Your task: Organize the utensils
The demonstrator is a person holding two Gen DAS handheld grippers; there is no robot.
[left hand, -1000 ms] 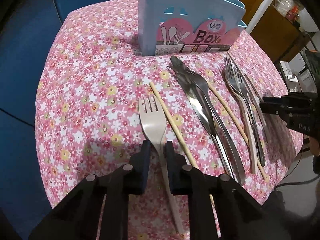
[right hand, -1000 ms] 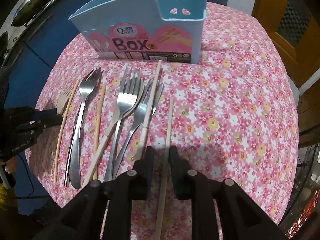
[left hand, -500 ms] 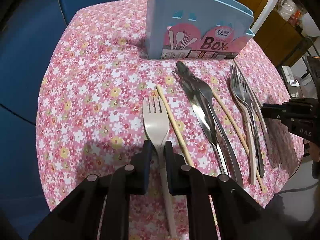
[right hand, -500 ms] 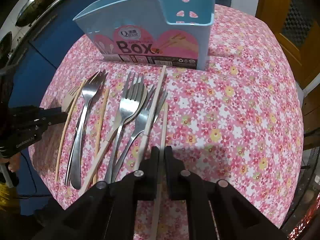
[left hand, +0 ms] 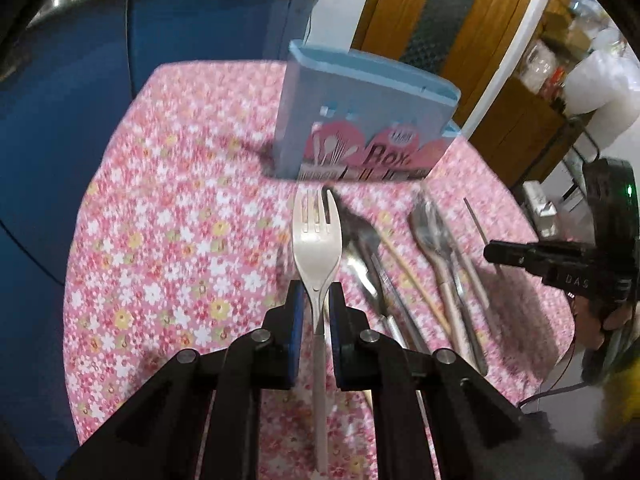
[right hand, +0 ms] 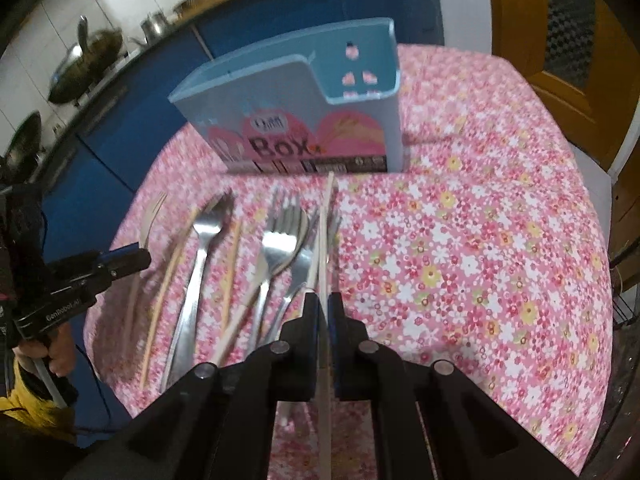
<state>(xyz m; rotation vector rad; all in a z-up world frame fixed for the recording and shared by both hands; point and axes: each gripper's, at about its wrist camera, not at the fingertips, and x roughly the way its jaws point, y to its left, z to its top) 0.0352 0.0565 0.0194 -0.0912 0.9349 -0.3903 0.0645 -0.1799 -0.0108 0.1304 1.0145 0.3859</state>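
Note:
My left gripper [left hand: 316, 300] is shut on the handle of a cream plastic fork [left hand: 317, 236] and holds it lifted above the table, tines pointing at the light-blue utensil box [left hand: 360, 124]. My right gripper [right hand: 324, 304] is shut on a pale chopstick [right hand: 326, 232], lifted and pointing at the same box [right hand: 304, 120]. Several metal forks and spoons [right hand: 276, 248] and chopsticks [right hand: 168, 272] lie in a row on the flowered tablecloth [right hand: 460, 248] in front of the box. The left gripper also shows at the left of the right wrist view [right hand: 132, 260].
The table is small with rounded edges; blue cabinets [left hand: 80, 100] stand behind and left of it. A wooden door [left hand: 440, 20] and shelves with clutter are to the right. Pans hang on the wall [right hand: 80, 68] behind.
Both grippers have closed and lifted: the left raised the cream fork off the cloth, the right raised the chopstick. Both views now tilt up toward the box.

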